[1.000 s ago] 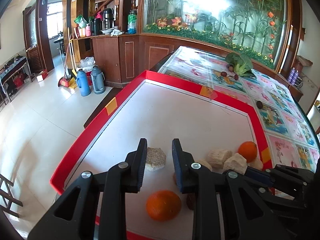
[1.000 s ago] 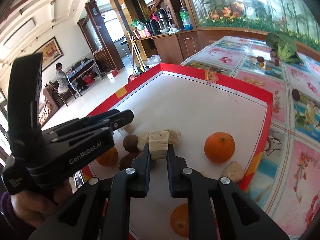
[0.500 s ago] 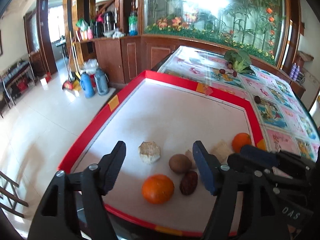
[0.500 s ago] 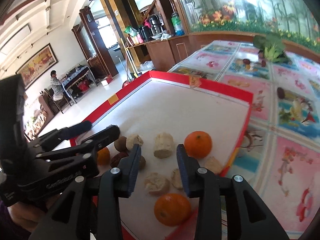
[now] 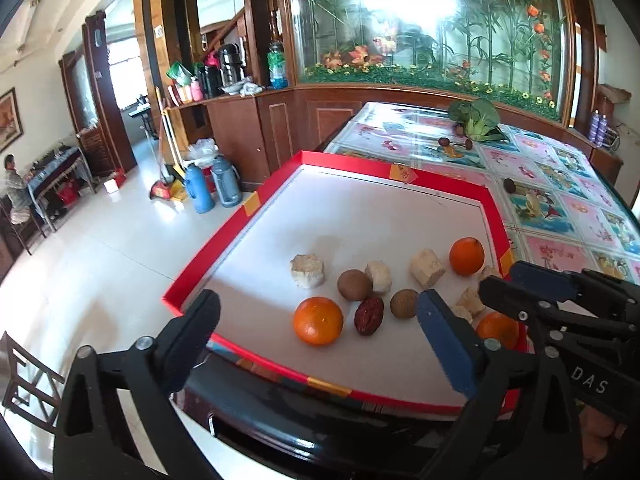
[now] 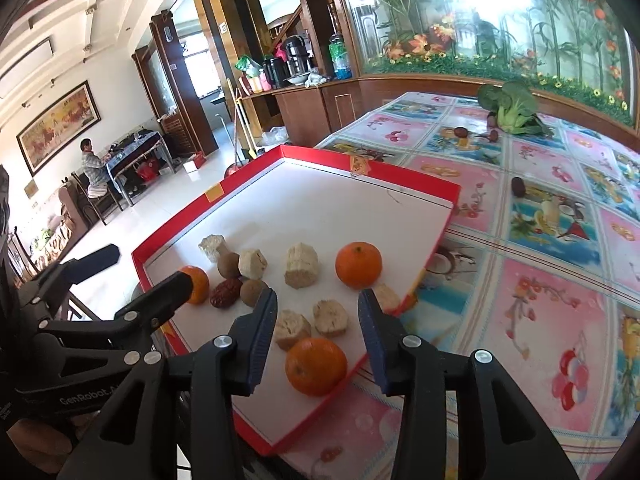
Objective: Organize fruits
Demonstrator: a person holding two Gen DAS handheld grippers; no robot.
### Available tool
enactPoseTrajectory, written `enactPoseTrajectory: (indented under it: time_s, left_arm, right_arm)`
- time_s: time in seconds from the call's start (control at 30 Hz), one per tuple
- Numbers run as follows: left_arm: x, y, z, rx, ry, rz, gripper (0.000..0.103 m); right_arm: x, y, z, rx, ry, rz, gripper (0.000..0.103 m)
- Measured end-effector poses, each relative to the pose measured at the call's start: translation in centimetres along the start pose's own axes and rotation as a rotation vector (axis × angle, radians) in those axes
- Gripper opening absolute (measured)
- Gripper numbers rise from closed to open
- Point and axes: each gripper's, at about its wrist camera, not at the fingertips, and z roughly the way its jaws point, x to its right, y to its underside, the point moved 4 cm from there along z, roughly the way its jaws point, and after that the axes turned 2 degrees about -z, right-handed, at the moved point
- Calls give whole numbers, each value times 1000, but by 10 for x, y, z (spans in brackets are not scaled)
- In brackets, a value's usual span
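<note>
A red-rimmed white tray (image 5: 240,226) (image 6: 448,192) holds three oranges (image 5: 318,321) (image 6: 358,265) (image 6: 316,366), several pale sugarcane chunks (image 5: 307,271) (image 6: 301,265), two brown longans (image 5: 354,285) (image 6: 253,292) and a red date (image 5: 369,315) (image 6: 223,294). My left gripper (image 5: 320,328) is open and empty, pulled back above the tray's near edge. My right gripper (image 6: 318,322) is open and empty, above the tray's near right corner over an orange and two chunks.
The tray lies on a table with a flowered cloth (image 6: 560,240). A green vegetable (image 6: 512,108) and small dark fruits (image 6: 518,186) lie farther back. A wooden counter (image 5: 240,128) and a tiled floor with thermos jugs (image 5: 200,188) are to the left.
Both grippers opened and drew back from the tray. The right gripper let go of a sugarcane chunk, which now stands on the tray next to the far orange.
</note>
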Motion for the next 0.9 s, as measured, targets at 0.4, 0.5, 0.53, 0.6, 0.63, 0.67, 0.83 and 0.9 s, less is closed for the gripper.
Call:
enactPoseTrajectory:
  time_s: [0.4, 0.5, 0.53, 0.6, 0.63, 0.67, 0.83, 0.9]
  left_arm:
    - [-2, 1, -18, 13, -157, -33, 103]
    - [-2, -1, -22, 24, -199, -39, 103]
    - [0, -2, -24, 26, -193, -37, 103]
    - [3, -2, -24, 23, -188, -32, 103]
    - [5, -3, -25, 17, -187, -26, 103]
    - [7, -4, -25, 12, -183, -22, 103]
    - [13, -8, -28, 22, -186, 16, 103]
    - [14, -8, -29, 27, -195, 22, 103]
  right_arm:
    - [4, 2, -31, 78, 14, -12, 55]
    - [7, 3, -35, 94, 22, -18, 56]
    - [7, 3, -36, 98, 23, -19, 56]
    - [11, 2, -37, 104, 23, -15, 56]
    - [12, 3, -38, 107, 22, -12, 56]
    - [14, 3, -39, 110, 22, -9, 56]
    - [22, 1, -43, 132, 31, 4, 56]
    - [24, -1, -44, 137, 36, 6, 56]
